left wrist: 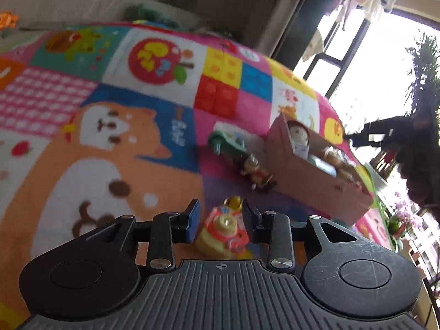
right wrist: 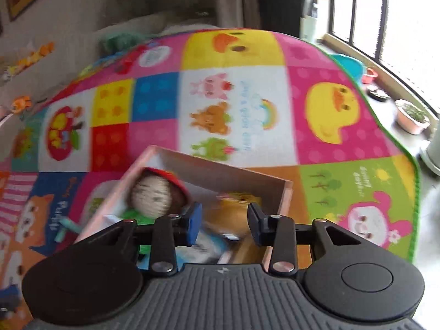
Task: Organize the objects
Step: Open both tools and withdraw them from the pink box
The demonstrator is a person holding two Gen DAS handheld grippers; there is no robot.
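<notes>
Between the left gripper's (left wrist: 221,221) pads sits a round toy (left wrist: 225,232), orange-red and pale yellow with a yellow knob on top; whether the pads press it is unclear through the blur. Beyond it a small figurine (left wrist: 257,173) lies beside a pink cardboard box (left wrist: 316,170) on the patchwork play mat (left wrist: 110,143). Over that box hangs the right gripper (right wrist: 224,224), jaws apart and holding nothing, above a red-capped knitted doll (right wrist: 156,195).
</notes>
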